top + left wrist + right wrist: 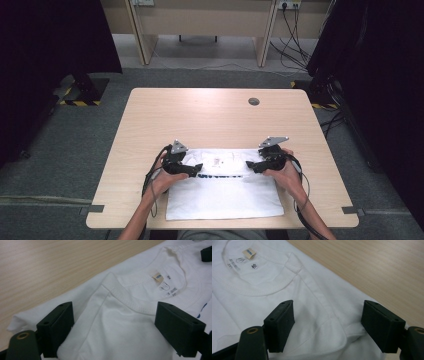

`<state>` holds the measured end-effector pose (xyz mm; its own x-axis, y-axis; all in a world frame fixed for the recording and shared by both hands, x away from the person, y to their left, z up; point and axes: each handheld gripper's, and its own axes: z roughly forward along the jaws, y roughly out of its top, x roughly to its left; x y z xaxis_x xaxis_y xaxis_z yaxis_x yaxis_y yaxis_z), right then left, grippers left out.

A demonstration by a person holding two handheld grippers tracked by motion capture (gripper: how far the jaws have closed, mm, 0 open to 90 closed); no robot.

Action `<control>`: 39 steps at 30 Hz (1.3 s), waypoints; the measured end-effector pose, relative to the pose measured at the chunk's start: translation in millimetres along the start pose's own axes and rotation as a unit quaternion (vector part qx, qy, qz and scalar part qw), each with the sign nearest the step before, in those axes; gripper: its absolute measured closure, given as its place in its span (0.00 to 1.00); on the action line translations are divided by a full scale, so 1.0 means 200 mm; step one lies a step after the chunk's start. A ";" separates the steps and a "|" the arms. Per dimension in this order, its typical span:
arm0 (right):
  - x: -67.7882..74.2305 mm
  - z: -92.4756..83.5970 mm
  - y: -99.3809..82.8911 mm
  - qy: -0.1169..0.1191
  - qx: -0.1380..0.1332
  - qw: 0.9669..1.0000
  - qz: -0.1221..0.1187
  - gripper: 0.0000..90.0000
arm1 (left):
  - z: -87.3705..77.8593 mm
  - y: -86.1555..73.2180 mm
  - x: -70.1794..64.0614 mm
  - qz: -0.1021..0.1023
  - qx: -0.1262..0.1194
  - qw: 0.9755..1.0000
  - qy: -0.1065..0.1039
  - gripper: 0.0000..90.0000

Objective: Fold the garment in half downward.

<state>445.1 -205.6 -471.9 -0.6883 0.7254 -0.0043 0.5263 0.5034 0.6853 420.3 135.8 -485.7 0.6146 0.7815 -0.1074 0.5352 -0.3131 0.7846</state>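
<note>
A white T-shirt [225, 192] lies folded flat on the near half of the wooden table [200, 115], its neck opening toward the far side. The collar and a small tan label [158, 277] [249, 253] face up. My left gripper [197, 170] [115, 327] hovers over the shirt's left shoulder, its jaws standing wide apart above the cloth with nothing pinched. My right gripper [251, 166] [328, 325] sits over the right shoulder seam, also open, its pads clear of the fabric. A dark print shows on the shirt front between the two grippers.
A round cable grommet [254, 101] sits in the tabletop at the far right. Bare wood stretches beyond the shirt. Behind the table stands a wooden desk frame [200, 30] with cables [290, 45] on the floor, and black curtains hang at both sides.
</note>
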 end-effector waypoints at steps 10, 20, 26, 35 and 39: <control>-0.05 0.05 0.08 -0.013 0.015 1.000 0.019 0.24 | 0.04 0.04 0.09 -0.021 -0.014 1.000 -0.014 0.18; -0.03 -0.02 0.15 -0.025 -0.030 0.999 0.037 0.10 | 0.03 0.11 0.06 -0.010 -0.029 0.999 0.016 0.13; -0.01 0.03 0.17 -0.007 -0.030 0.999 0.026 0.26 | 0.06 0.14 0.02 -0.005 -0.021 1.000 0.012 0.15; 0.04 0.14 0.15 -0.002 -0.012 1.000 -0.029 0.74 | 0.11 0.14 -0.01 0.009 0.005 1.000 0.029 0.41; 0.04 0.13 0.13 0.000 -0.026 0.999 -0.037 0.89 | 0.11 0.13 0.00 0.014 0.002 0.999 0.037 0.66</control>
<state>466.0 -173.8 -472.2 -0.7237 0.6878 -0.0561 0.4484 0.5305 0.7194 446.4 115.0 -479.8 0.5847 0.8103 -0.0395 0.5212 -0.3379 0.7837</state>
